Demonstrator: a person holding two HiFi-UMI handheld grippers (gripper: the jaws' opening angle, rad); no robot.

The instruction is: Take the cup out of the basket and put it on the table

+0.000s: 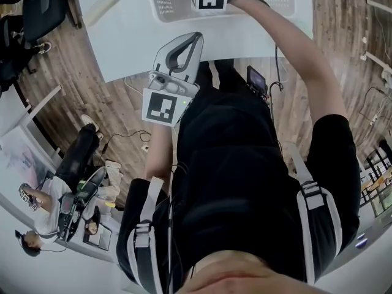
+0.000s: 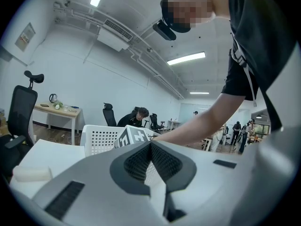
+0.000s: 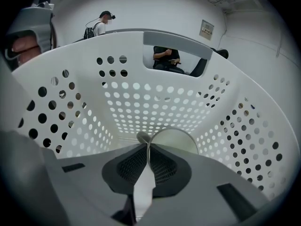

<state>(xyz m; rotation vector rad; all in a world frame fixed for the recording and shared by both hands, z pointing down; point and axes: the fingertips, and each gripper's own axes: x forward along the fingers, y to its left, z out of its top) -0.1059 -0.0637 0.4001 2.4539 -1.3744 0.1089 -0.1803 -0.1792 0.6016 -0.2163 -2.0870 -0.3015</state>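
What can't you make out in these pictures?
Cup: right gripper view, only its rim shows; the right gripper hides the body.
Basket: head view, cut off by the top edge; the right gripper covers its inside.
Table: left gripper view, mostly behind the left gripper.

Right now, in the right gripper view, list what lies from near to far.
Nearest first: right gripper → cup, its rim between the jaws → basket → person seen through the handle slot.
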